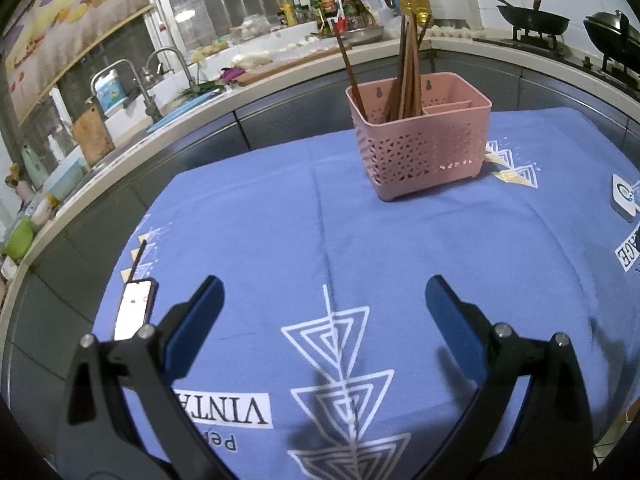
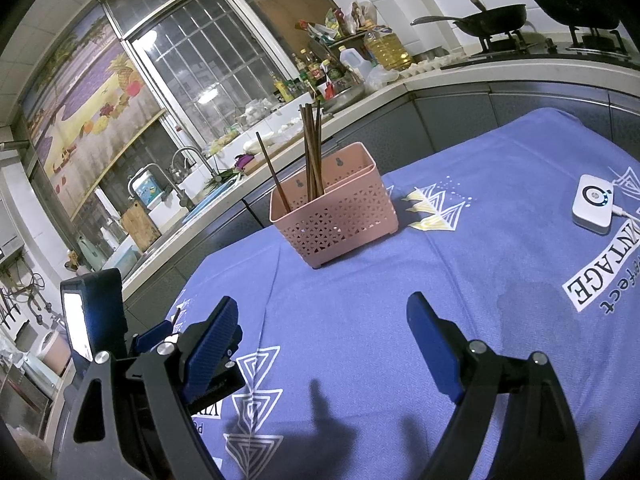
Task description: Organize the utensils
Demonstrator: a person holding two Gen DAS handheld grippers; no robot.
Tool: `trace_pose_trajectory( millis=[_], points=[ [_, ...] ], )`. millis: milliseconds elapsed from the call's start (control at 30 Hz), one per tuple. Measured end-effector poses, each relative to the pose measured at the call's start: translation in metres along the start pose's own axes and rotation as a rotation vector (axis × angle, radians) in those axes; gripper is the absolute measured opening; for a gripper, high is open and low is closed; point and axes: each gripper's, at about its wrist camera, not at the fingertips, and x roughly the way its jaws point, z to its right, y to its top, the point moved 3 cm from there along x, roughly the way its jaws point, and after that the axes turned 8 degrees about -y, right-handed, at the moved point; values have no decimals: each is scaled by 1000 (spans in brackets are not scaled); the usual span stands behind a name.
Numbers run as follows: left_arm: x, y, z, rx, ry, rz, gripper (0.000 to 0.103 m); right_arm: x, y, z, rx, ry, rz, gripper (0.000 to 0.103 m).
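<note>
Hovering wide and empty, both tongs [image 1: 324, 312] [image 2: 322, 326] face the pink caddy [image 1: 420, 140] already holding chopsticks [image 1: 408, 68]; sorting looks finished.

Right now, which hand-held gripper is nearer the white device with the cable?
Right. The right hand-held gripper is below-left of the white device; the left hand-held gripper sits farther left.

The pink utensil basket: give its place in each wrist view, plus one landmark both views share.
Left wrist view: pink utensil basket stands upper centre-right on the blue tablecloth, chopsticks upright in it.
Right wrist view: it stands upper centre, slightly left.
Shared landmark: the white device at the right edge.
</note>
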Motion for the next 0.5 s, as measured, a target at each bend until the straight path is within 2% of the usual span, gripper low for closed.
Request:
trace_pose_trajectory(
  millis=[500],
  points=[
    [0,2,-4,-7,19,-8,97,0,0,-1,1,-2,-1,85]
  ],
)
